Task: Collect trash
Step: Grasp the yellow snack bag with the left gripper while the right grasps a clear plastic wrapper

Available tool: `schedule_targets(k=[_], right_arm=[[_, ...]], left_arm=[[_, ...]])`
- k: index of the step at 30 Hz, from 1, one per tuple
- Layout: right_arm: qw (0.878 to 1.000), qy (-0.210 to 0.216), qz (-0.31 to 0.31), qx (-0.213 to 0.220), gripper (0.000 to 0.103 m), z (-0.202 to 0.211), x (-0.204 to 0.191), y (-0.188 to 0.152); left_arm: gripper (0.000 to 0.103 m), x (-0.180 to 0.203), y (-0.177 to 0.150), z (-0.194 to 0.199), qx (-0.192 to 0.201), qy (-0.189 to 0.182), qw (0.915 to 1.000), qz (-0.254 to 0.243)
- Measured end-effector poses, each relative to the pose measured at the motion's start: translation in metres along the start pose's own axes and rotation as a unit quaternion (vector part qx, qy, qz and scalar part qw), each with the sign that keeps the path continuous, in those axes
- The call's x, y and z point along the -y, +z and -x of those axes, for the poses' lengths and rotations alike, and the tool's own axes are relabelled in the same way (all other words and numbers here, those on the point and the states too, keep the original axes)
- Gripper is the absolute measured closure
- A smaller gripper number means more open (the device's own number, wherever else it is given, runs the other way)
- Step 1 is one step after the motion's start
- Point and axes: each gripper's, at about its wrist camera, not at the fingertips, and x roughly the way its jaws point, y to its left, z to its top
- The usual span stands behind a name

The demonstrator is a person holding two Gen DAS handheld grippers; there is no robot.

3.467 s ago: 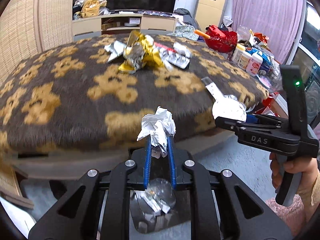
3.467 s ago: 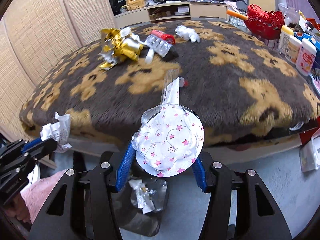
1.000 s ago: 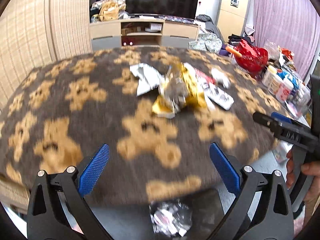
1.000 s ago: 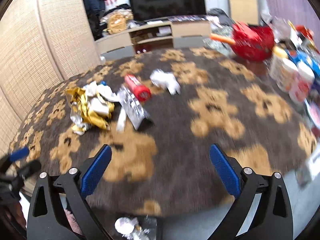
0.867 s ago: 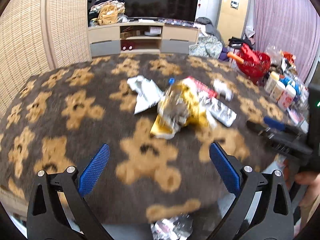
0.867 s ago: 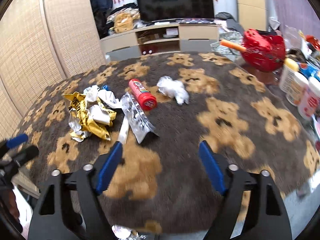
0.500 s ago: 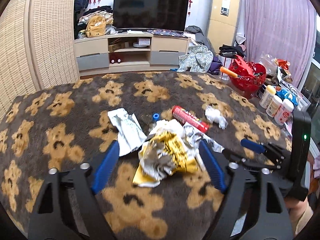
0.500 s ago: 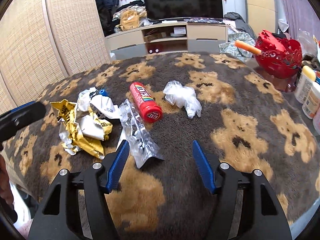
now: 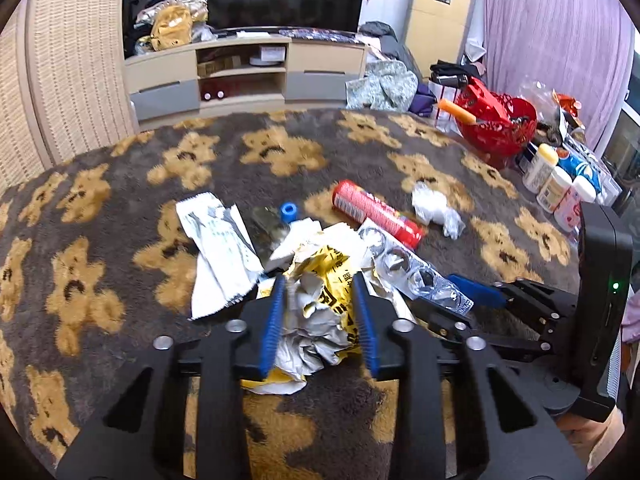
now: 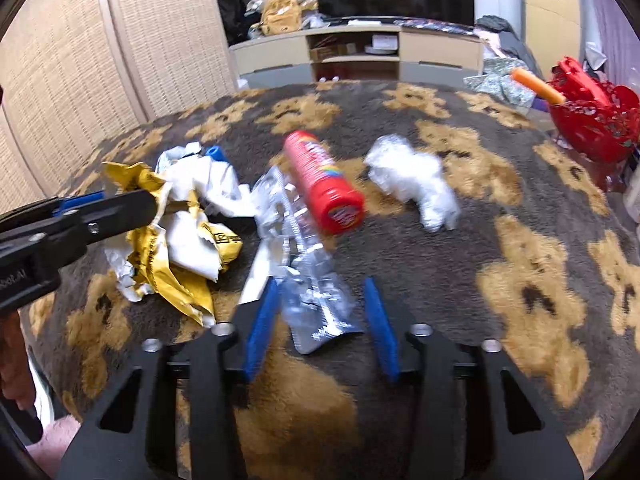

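a: both my grippers have come in from the near edge of the table and now sit low over the trash pile; a second ago the fingers stood wide, and now they are closing.

b: what is each one on?

a: my left gripper (image 9: 320, 320) has the crumpled yellow wrapper (image 9: 320, 304) between its blue pads, and the foil already bulges against them, so i judge it just gripped. my right gripper (image 10: 320, 320) straddles the clear blister pack (image 10: 308, 280); the left pad touches its edge, the right pad is still apart from it, so it holds nothing yet.

b: where does the rest lie?

a: on the bear-print blanket (image 9: 120, 240). the red tube (image 10: 324, 184) lies just beyond the blister pack, touching its far end. the white plastic wad (image 10: 412, 184) sits to the right of the tube. a flat white sachet (image 9: 216, 252) lies left of the yellow wrapper, and a blue cap (image 9: 289, 210) sits behind it.

b: which step is this?

a: picking up the next two pieces, i think. the next move calls for finishing both squeezes, then lifting straight up so the blister pack does not drag the tube along.

b: and your hands?

a: both grippers tilt steeply down toward the blanket, side by side, left beside right. in the left view i see my right hand (image 9: 592, 440) below its handle.
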Motion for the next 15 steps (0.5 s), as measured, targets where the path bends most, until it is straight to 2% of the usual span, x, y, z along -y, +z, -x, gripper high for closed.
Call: schedule_targets(k=[4,5,10,15], right_arm=[[1.000,-0.001,-0.007,0.005,0.069,0.005,-0.002,0.000],[1.000,-0.002,-0.007,0.007,0.069,0.008,-0.002,0.000],[1.000,-0.006,-0.006,0.023,0.069,0.034,-0.004,0.000],[0.999,-0.016,0.000,0.037,0.069,0.066,-0.010,-0.004]], left_arm=[[0.081,0.000,-0.005,0.000,0.004,-0.005,1.0000,-0.006],[0.090,0.000,-0.005,0.002,0.005,-0.004,1.0000,-0.006],[0.091,-0.002,-0.009,0.017,0.009,0.000,1.0000,-0.001],[0.091,-0.001,-0.013,0.048,0.027,0.007,0.9996,-0.001]])
